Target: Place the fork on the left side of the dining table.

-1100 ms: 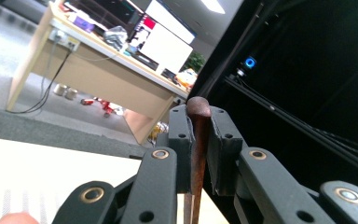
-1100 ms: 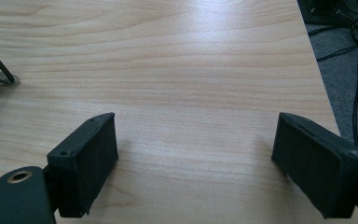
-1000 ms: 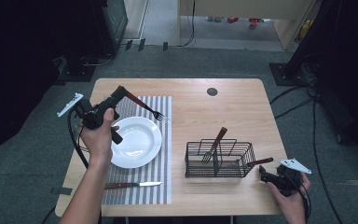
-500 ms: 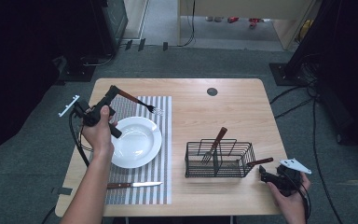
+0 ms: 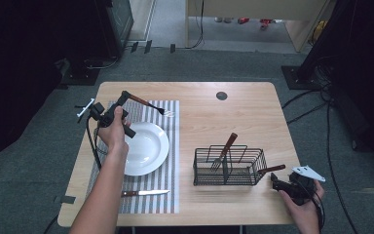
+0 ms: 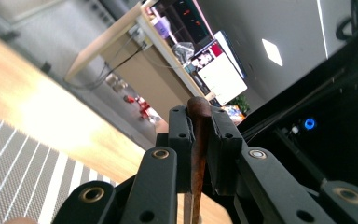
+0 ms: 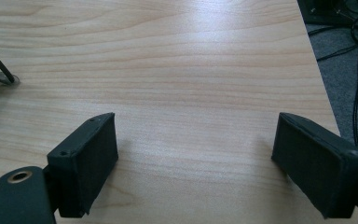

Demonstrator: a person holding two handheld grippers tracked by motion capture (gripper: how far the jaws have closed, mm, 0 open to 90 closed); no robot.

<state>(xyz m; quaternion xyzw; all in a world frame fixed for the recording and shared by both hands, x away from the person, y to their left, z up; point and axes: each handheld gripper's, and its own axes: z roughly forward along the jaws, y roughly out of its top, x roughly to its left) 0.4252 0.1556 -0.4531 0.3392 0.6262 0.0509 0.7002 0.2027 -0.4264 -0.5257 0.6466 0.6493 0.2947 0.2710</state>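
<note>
Wire basket (image 5: pixel 229 165) holds a fork (image 5: pixel 222 153), handle leaning up.

fork (image 5: pixel 148 104): brown wooden handle, metal tines | state: handle end clamped between left tool (image 6: pixel 199 140) jaws, lifted off striped placemat (image 5: pixel 170 146) | pose: near-level, tines pointing toward 3 o'clock | place: above placemat's far end, at 12 o'clock of white plate (image 5: pixel 148 148), apart from it

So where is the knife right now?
In the high view the knife lies on the striped placemat, near the table's front edge, just below the white plate.
</note>
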